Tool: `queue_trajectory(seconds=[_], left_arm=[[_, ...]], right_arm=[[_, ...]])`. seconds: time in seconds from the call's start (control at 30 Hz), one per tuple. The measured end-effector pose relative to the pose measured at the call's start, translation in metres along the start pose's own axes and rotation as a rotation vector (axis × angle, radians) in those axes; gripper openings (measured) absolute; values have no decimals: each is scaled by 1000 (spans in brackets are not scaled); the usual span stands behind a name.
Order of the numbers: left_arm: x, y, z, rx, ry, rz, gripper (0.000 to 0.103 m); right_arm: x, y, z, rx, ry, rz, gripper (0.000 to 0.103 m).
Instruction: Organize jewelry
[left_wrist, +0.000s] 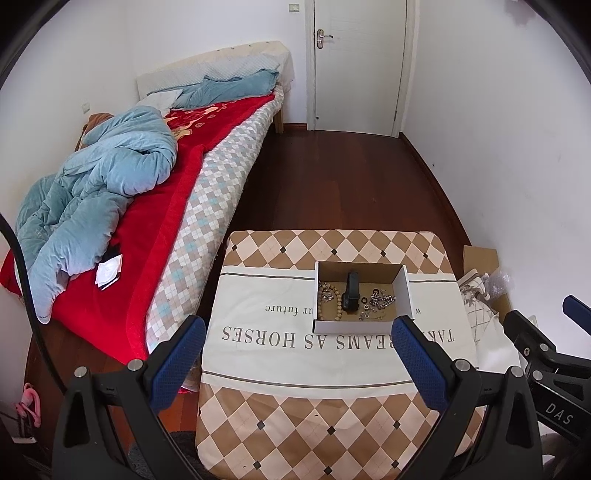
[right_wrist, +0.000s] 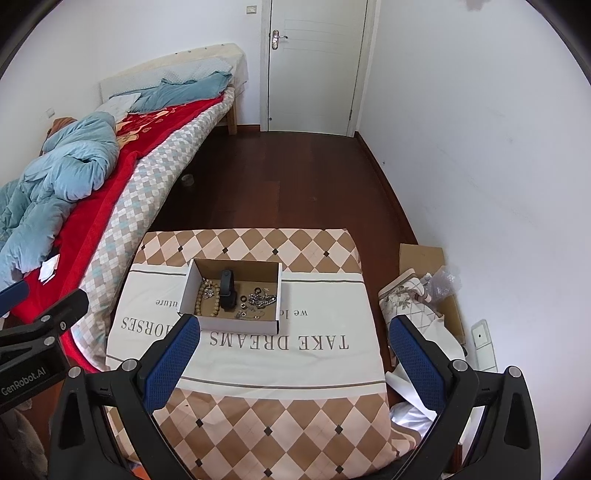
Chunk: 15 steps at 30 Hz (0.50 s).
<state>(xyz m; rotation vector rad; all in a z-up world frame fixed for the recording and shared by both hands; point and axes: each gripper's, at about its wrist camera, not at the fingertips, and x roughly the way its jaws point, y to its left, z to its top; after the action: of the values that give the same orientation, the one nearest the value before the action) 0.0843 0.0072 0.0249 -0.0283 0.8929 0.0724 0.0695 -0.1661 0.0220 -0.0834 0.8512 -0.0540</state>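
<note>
With both jaws wide open and empty before the box (left_wrist: 360, 326), you should pinch the stiff black watch (left_wrist: 350, 291) at its middle, since the chains (left_wrist: 382, 298) beside it are slippery and tangle easily.

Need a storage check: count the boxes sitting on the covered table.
1. A single open cardboard box sits mid-table on the patterned cover, holding the jewelry. Nothing else box-like shows there; the table's near edge is hidden behind the grippers.

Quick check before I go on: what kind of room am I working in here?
Almost certainly a bedroom in a home: an unmade bed with a blue quilt, a closed white door, and the jewelry box on a cloth-covered table.
</note>
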Motion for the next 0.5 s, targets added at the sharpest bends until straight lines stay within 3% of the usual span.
queue_trajectory(seconds=[0.5], left_arm=[[-2, 1, -3, 12, -5, -6, 103]], right_arm=[[-1, -2, -1, 0, -2, 2, 103]])
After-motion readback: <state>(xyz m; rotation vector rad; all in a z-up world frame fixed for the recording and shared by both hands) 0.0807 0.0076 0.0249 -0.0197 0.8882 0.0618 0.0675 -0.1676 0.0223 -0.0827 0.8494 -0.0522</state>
